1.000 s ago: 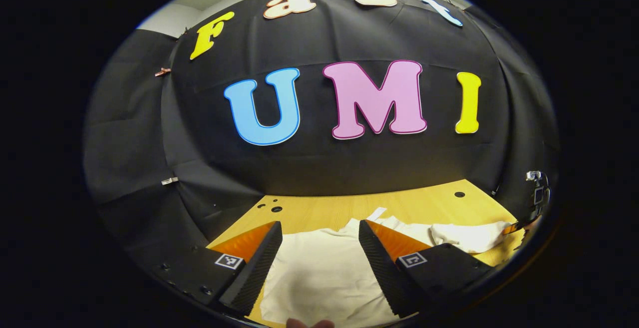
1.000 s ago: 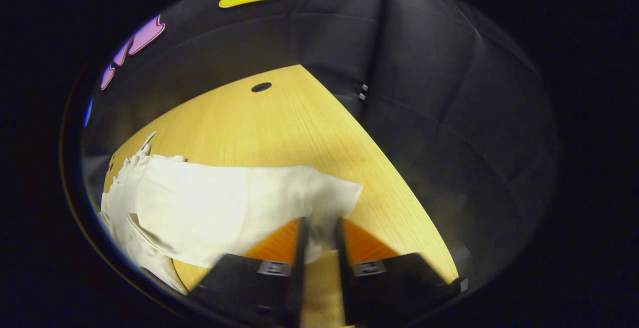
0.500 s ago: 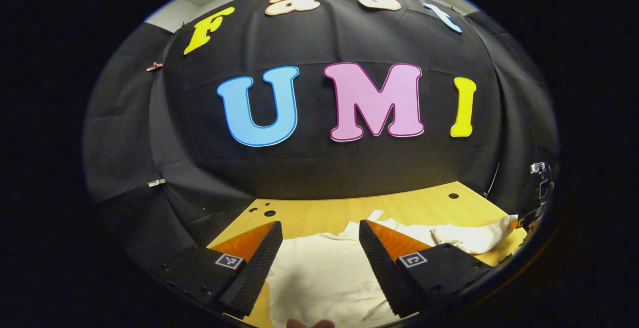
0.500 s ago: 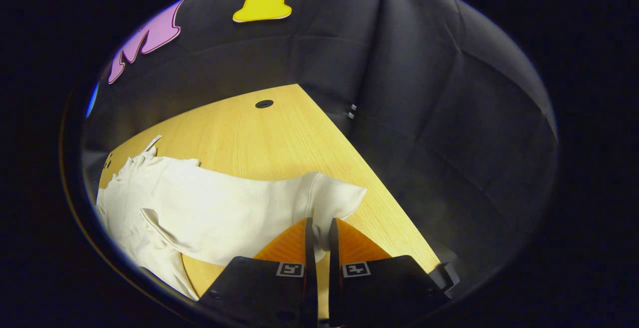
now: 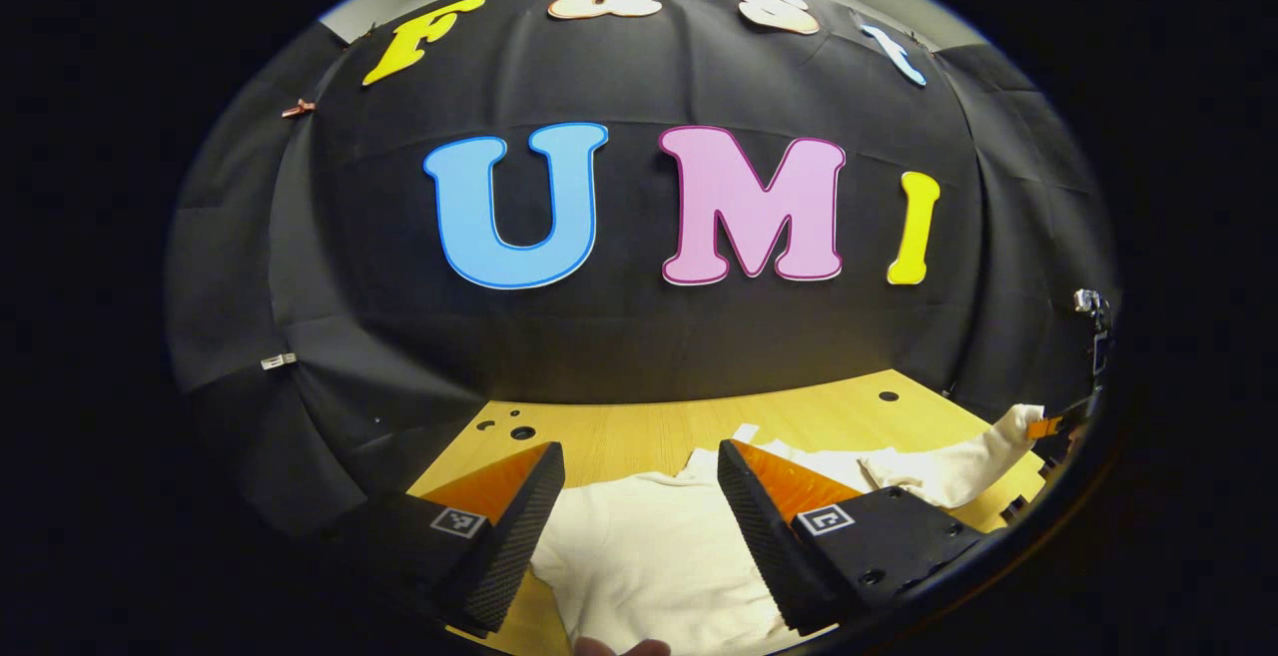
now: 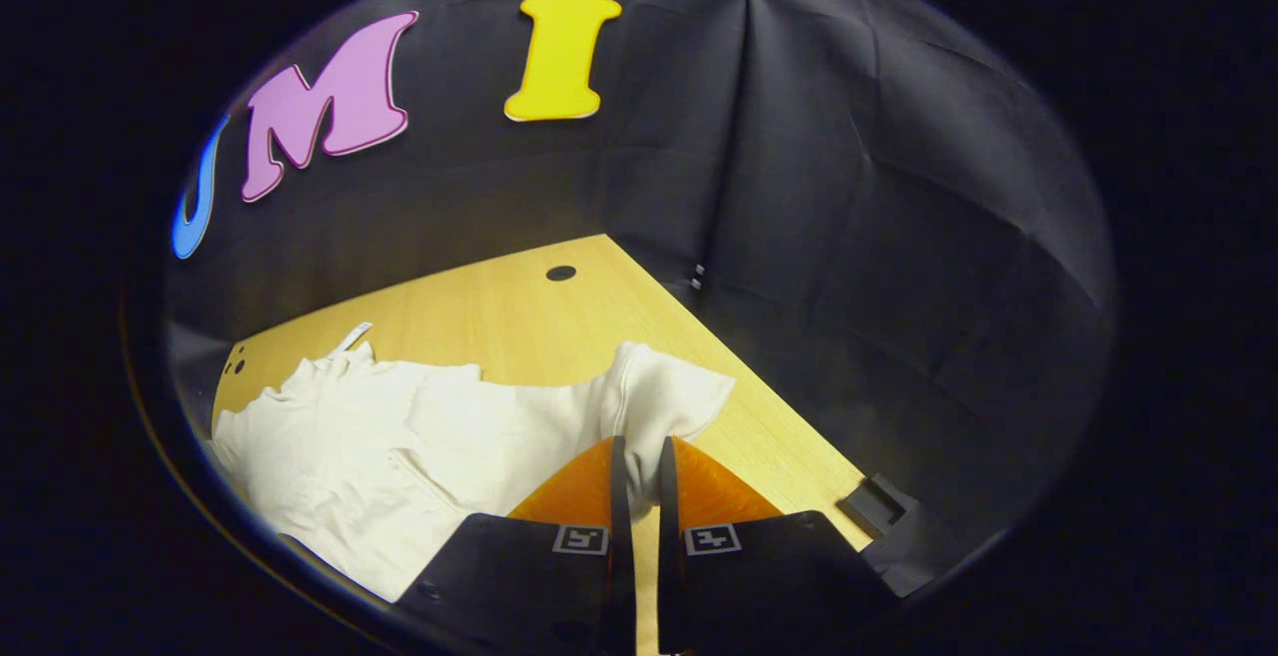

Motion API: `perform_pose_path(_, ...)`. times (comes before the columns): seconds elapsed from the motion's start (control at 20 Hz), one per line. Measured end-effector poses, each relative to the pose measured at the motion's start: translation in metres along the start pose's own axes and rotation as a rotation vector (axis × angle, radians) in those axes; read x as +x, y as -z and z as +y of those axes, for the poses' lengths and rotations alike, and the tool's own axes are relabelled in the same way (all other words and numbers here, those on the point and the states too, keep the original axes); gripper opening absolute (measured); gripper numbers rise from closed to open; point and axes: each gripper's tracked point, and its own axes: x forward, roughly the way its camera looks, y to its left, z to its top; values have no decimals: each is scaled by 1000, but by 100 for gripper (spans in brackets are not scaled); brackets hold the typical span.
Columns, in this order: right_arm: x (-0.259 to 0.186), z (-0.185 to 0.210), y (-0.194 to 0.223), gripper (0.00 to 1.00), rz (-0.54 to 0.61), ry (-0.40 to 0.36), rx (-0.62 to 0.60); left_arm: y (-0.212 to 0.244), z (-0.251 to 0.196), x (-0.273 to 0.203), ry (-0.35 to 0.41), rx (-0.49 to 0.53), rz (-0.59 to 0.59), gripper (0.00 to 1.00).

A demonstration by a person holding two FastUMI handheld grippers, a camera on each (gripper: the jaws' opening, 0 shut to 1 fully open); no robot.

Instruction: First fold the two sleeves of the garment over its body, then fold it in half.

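Sleeve-folding is in hand: left tool (image 5: 641, 496) hangs spread over the garment (image 5: 649, 546) mid-worktop (image 5: 619, 431); right tool (image 6: 634, 481) pinches the sleeve cuff (image 6: 659, 401) near the worktop's right edge. Next, probably carrying it over the body.

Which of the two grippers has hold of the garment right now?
The right gripper: its fingers pinch the sleeve. The left gripper hangs open above the garment.
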Motion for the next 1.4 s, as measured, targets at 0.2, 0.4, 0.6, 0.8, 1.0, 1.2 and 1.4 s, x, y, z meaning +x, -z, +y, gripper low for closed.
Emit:
perform_pose_path(0.2, -34, 52, -19, 13, -59, -47, 0, 3, 27, 0, 16, -8, -8, 97)
perform_pose_path(0.4, -57, 112, -34, 13, -112, -110, -61, 6, 58, -2, 15, -15, -18, 96)
perform_pose_path(0.6, -76, 181, -38, 13, -141, -196, -103, 13, 94, -7, -8, -28, -17, 97)
perform_pose_path(0.8, -86, 250, -34, 12, -133, -290, -122, 25, 134, -12, -54, -39, -6, 97)
perform_pose_path(1.0, -99, 305, -25, 13, -130, -371, -164, 35, 173, -16, -102, -48, -6, 96)
perform_pose_path(1.2, -101, 356, -7, 13, -99, -441, -203, 55, 209, -20, -156, -65, 12, 97)
perform_pose_path(1.4, -96, 403, 20, 13, -61, -503, -254, 88, 249, -23, -211, -95, 60, 97)
